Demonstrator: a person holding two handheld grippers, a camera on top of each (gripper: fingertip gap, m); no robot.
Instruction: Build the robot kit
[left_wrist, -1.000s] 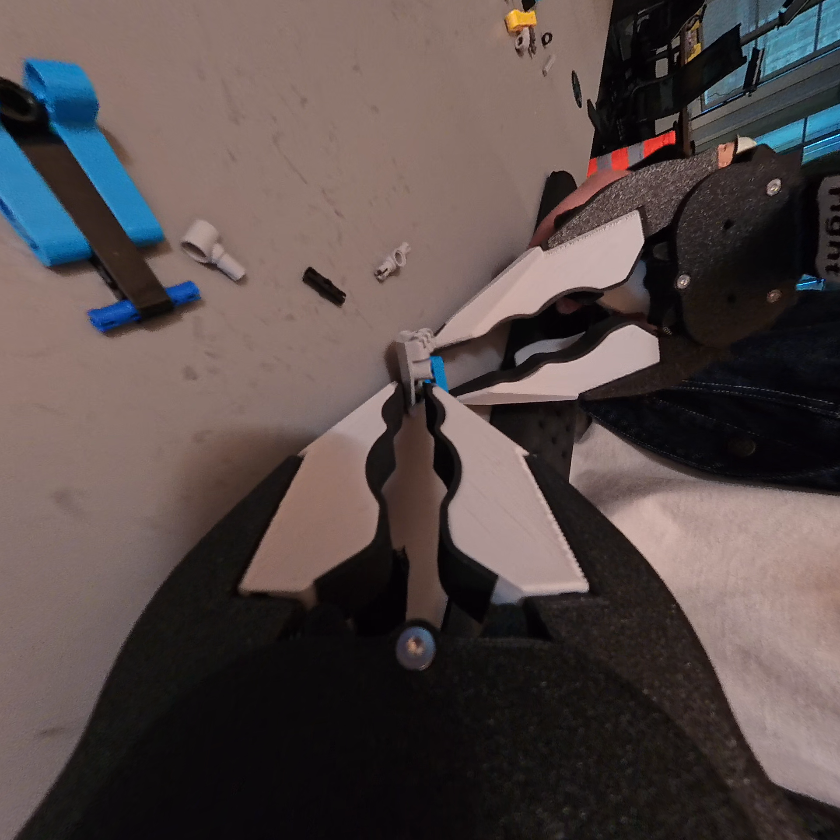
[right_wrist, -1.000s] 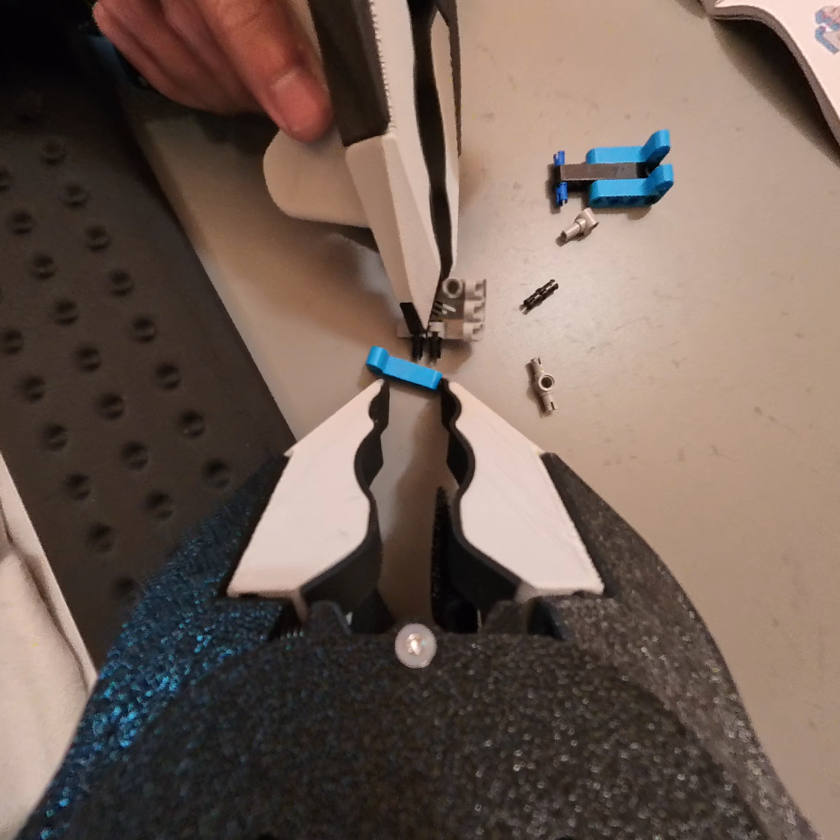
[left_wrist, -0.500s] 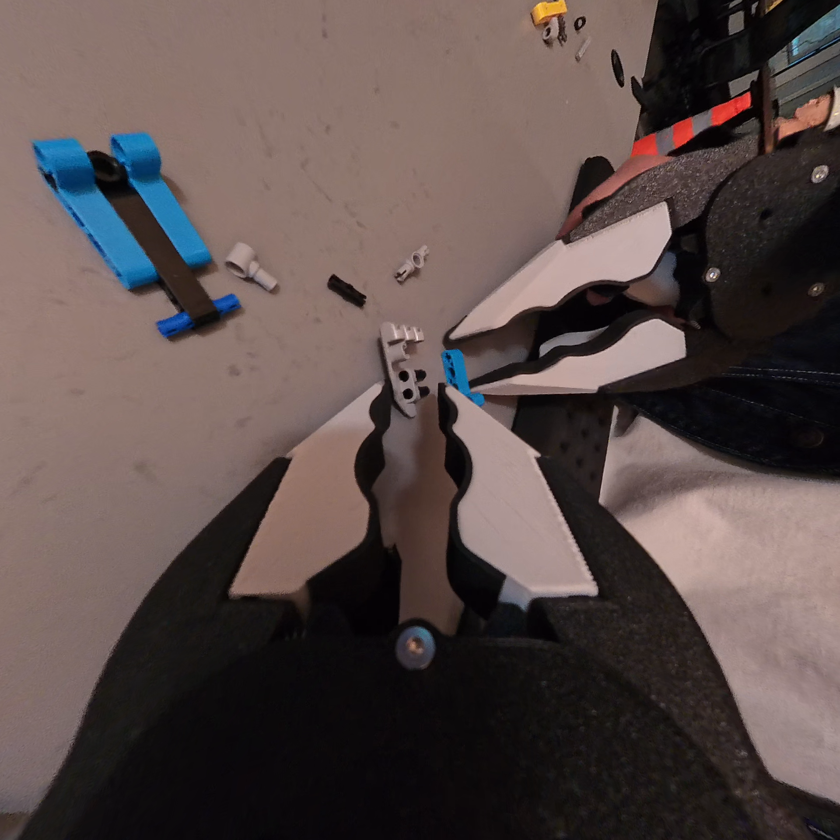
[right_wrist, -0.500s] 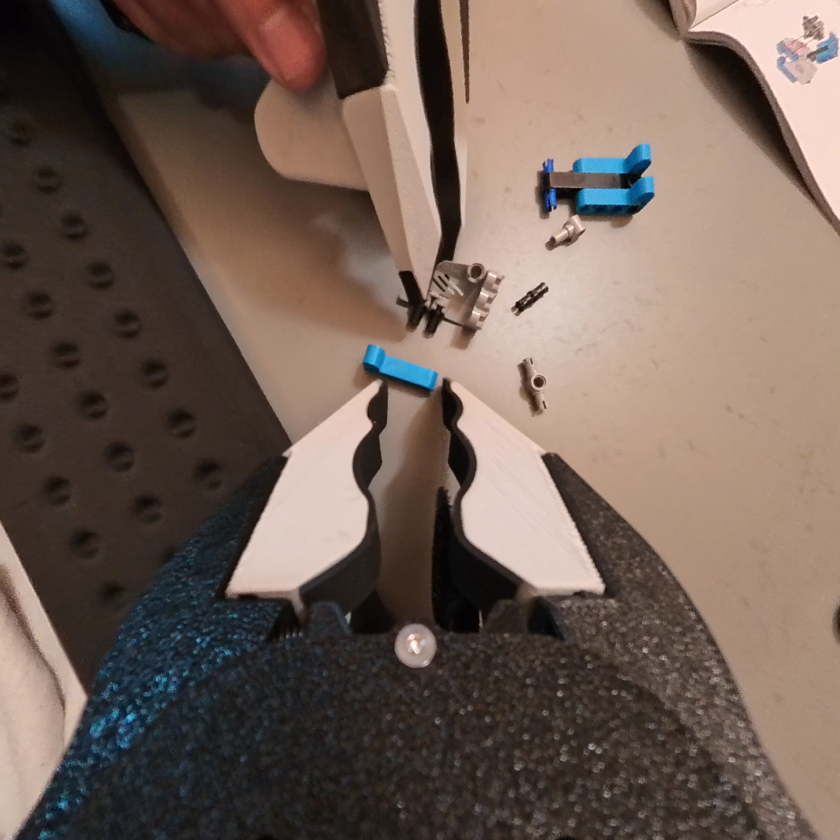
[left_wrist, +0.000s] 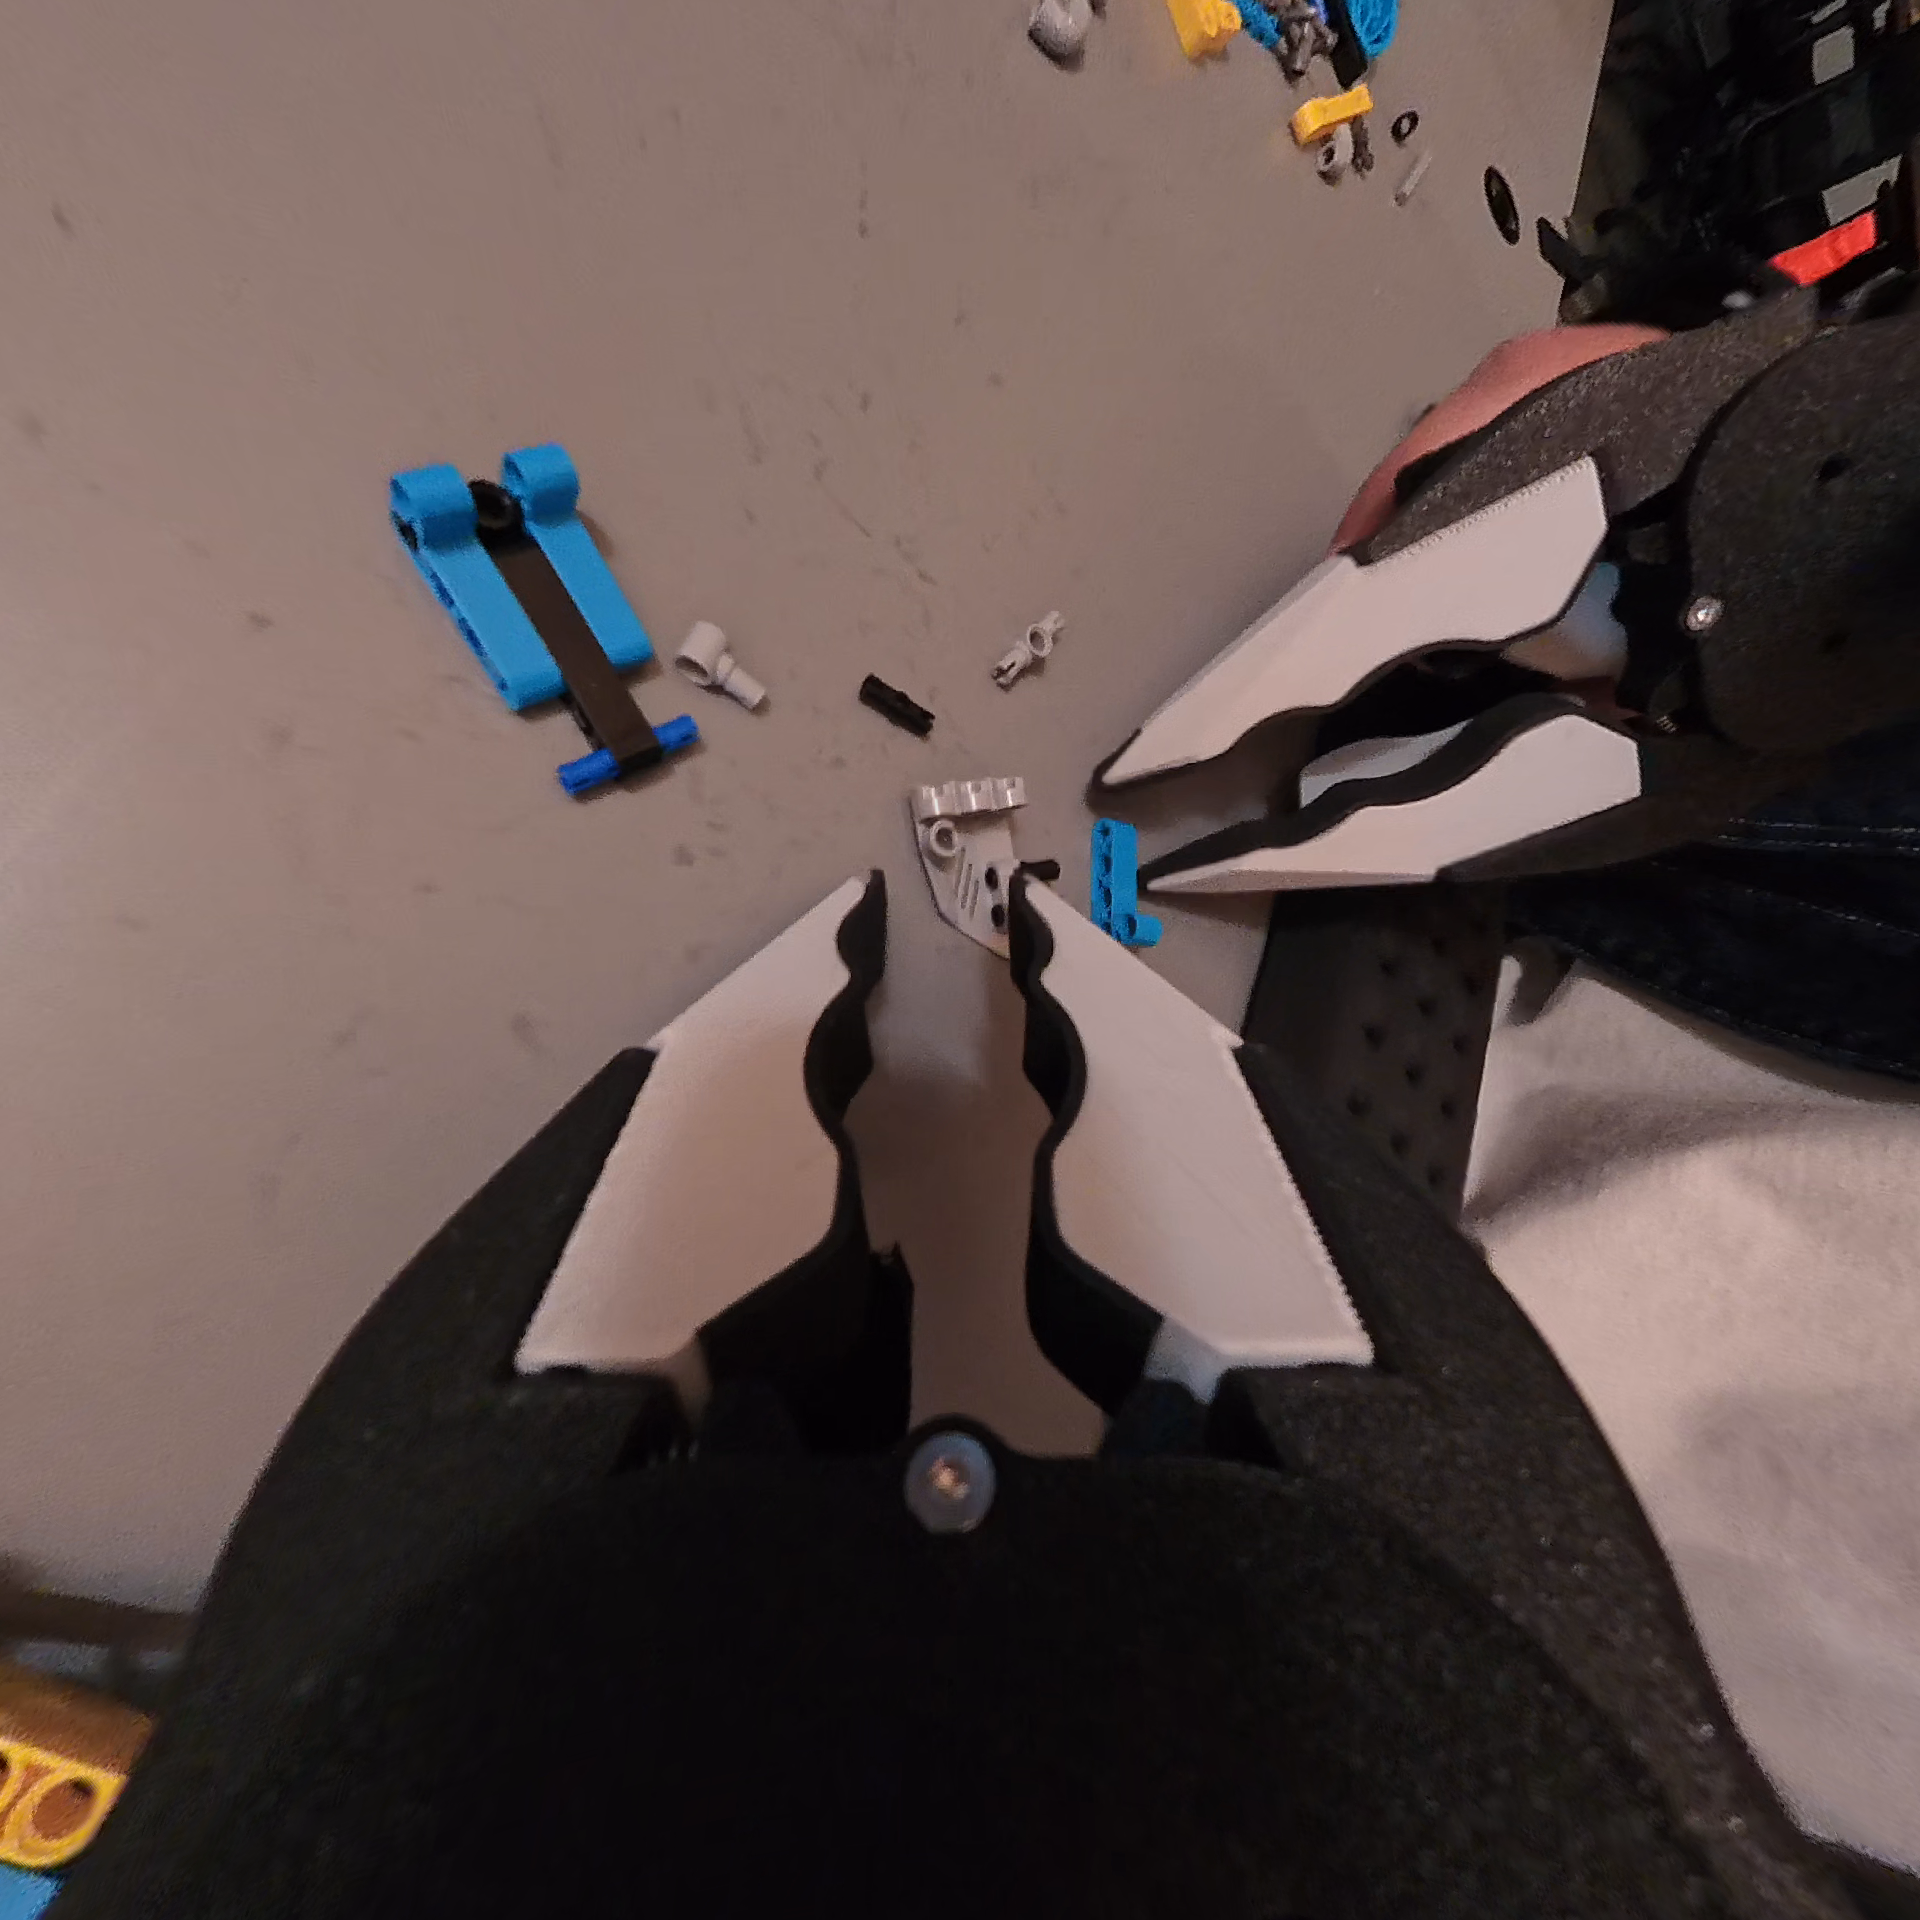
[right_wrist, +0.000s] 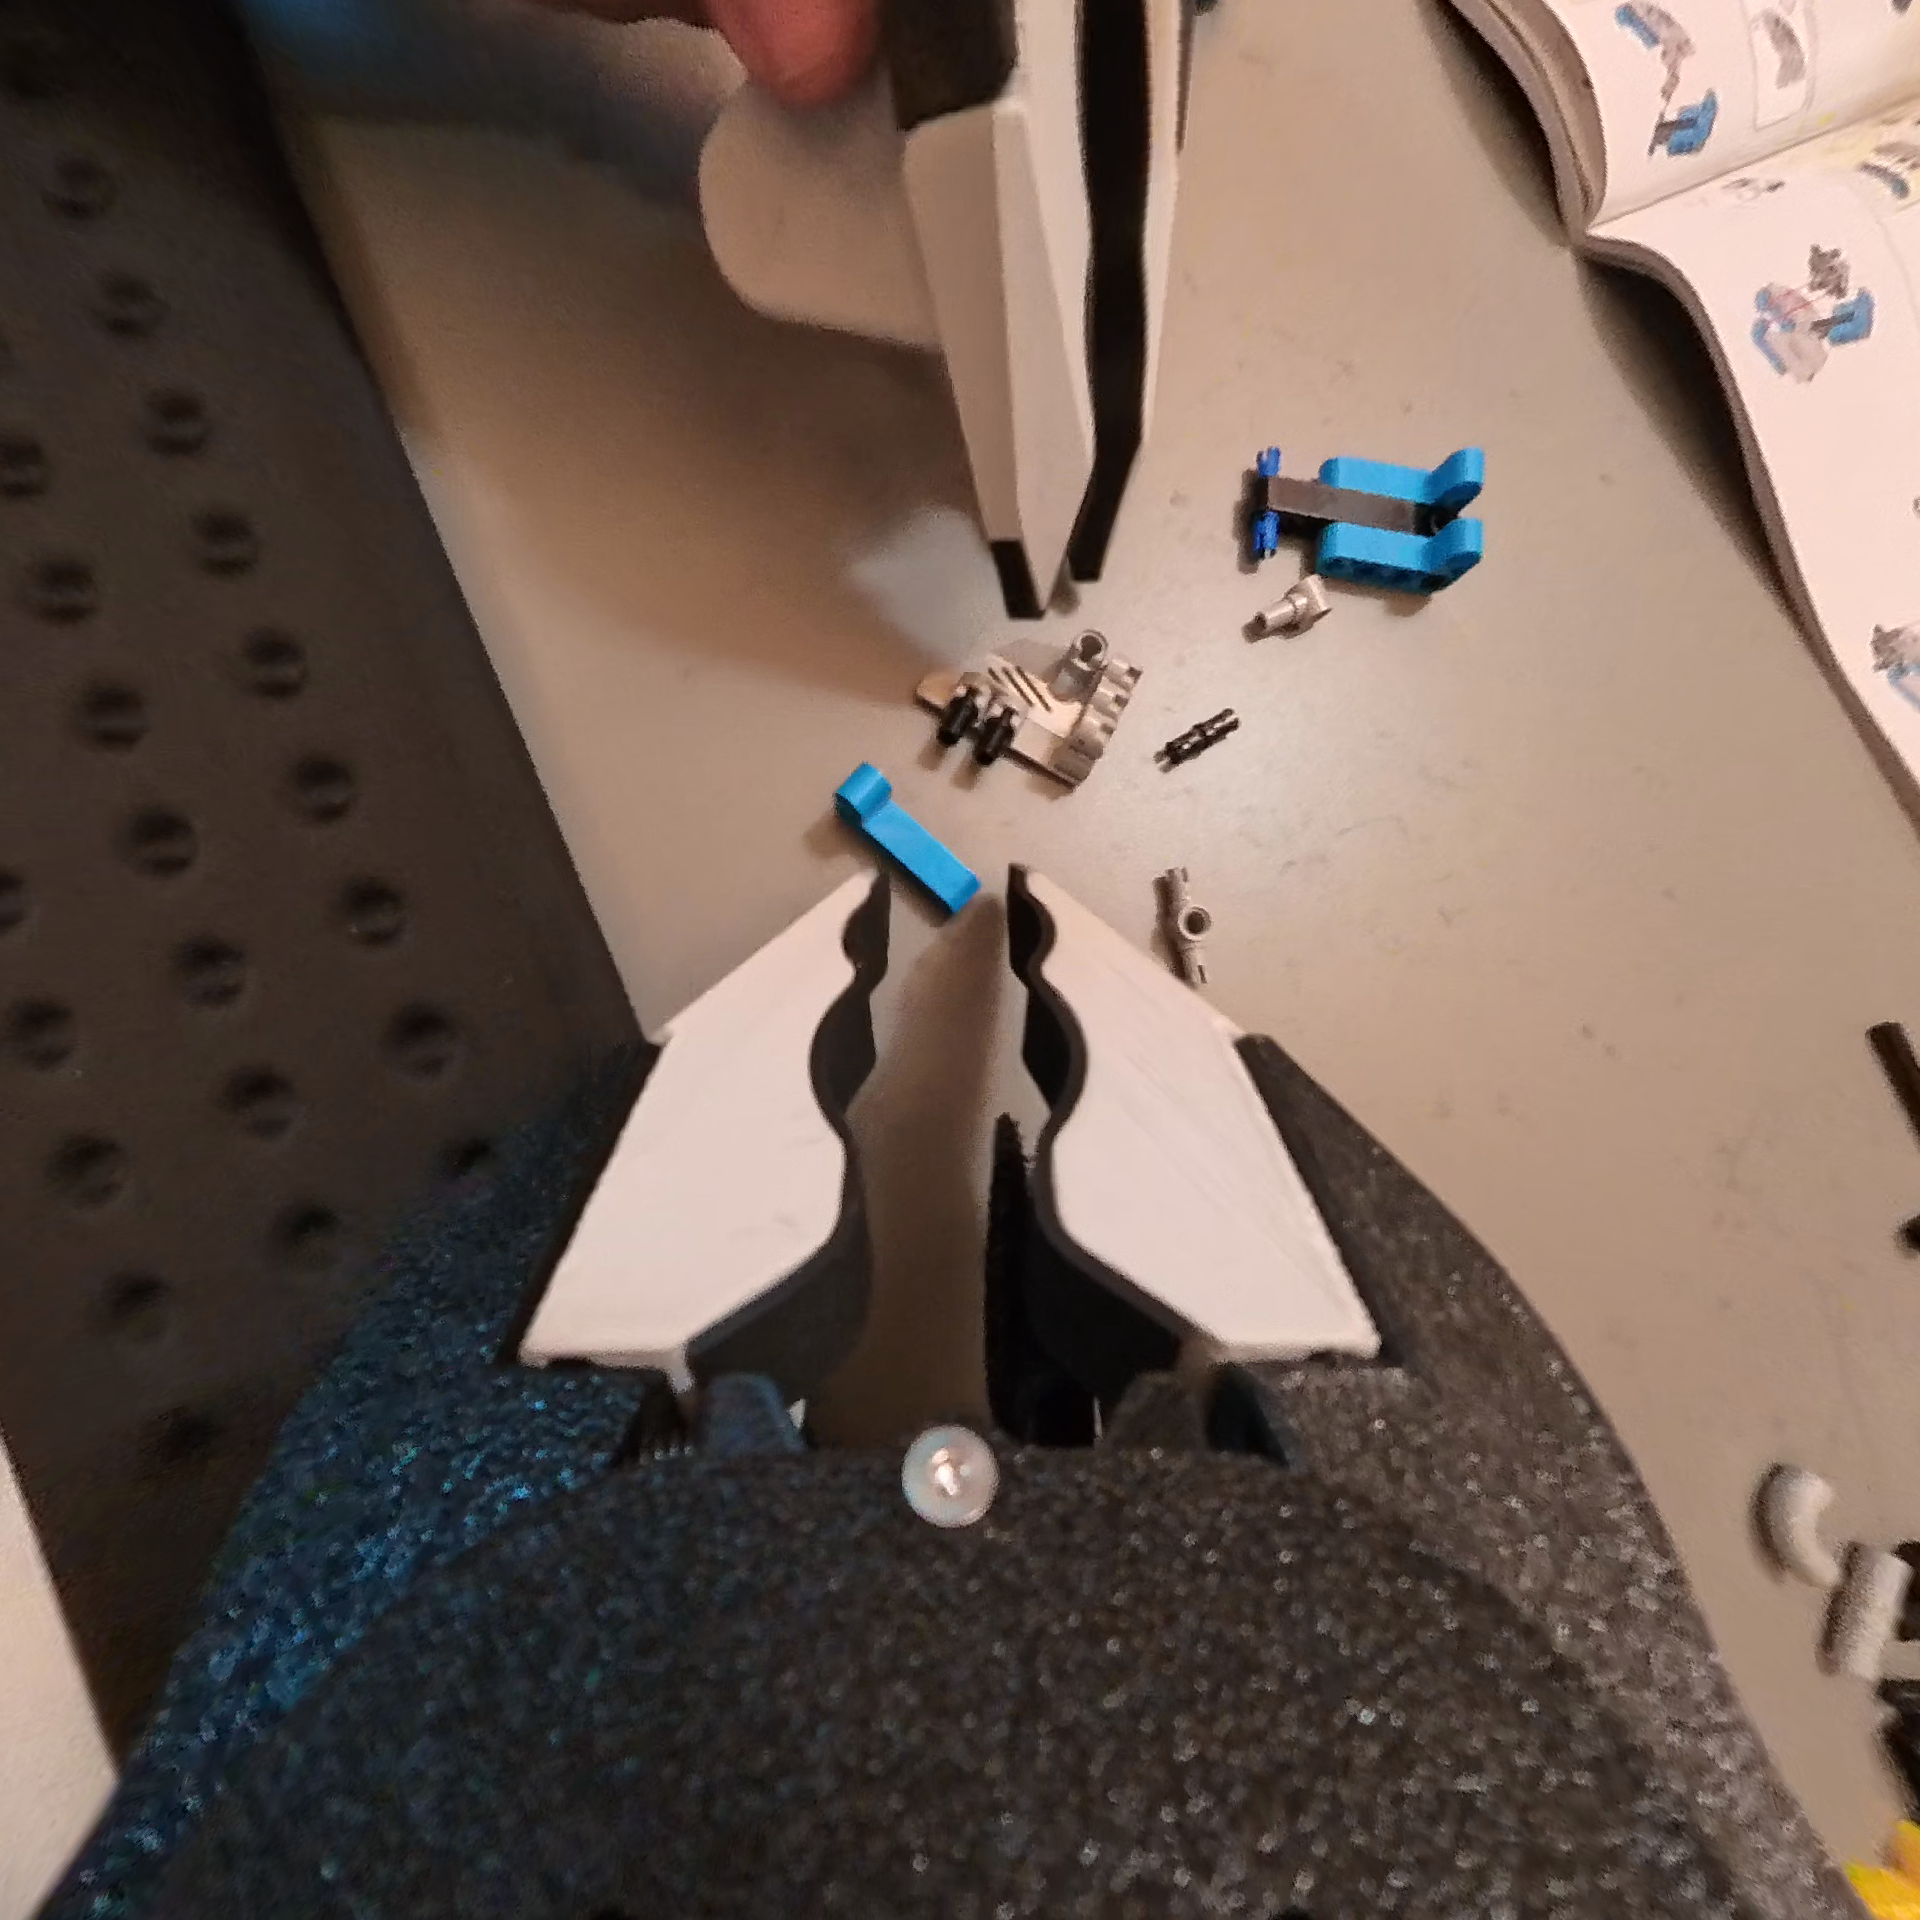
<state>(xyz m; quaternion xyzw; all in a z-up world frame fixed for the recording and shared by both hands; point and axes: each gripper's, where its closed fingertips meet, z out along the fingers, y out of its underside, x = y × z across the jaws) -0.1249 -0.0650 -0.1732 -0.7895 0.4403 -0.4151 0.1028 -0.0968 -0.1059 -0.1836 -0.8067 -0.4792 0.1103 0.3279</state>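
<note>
My left gripper (left_wrist: 945, 883) is open. A grey panel piece with two black pins (left_wrist: 966, 862) lies on the table just past its fingertips, close to the right one. My right gripper (right_wrist: 945, 881) is open too. A small blue beam (right_wrist: 904, 852) lies on the table at its tips, nearest the left one. In the left wrist view the right gripper (left_wrist: 1122, 826) comes in from the right, its lower tip at the blue beam (left_wrist: 1117, 878). In the right wrist view the left gripper (right_wrist: 1049, 597) hangs just above the grey piece (right_wrist: 1039, 707).
On the grey table (left_wrist: 727, 312) lie a blue two-beam assembly with a black bar (left_wrist: 530, 603), a grey elbow connector (left_wrist: 717, 665), a black pin (left_wrist: 896, 707) and a small grey connector (left_wrist: 1029, 649). Loose parts (left_wrist: 1330, 114) lie far off. An open booklet (right_wrist: 1766, 208) and a black perforated mat (right_wrist: 208, 727) flank the table. The gap from one gripper's tips to the other's is roughly 6 cm. The black pin (left_wrist: 896, 707) is about 4 cm from my left fingertips. It turns up in the right wrist view (right_wrist: 1205, 729) as well.
Both grippers held their pieces together a second ago, then drew apart. Now both have opened and backed off, and the grey piece and blue beam lie loose on the table.
</note>
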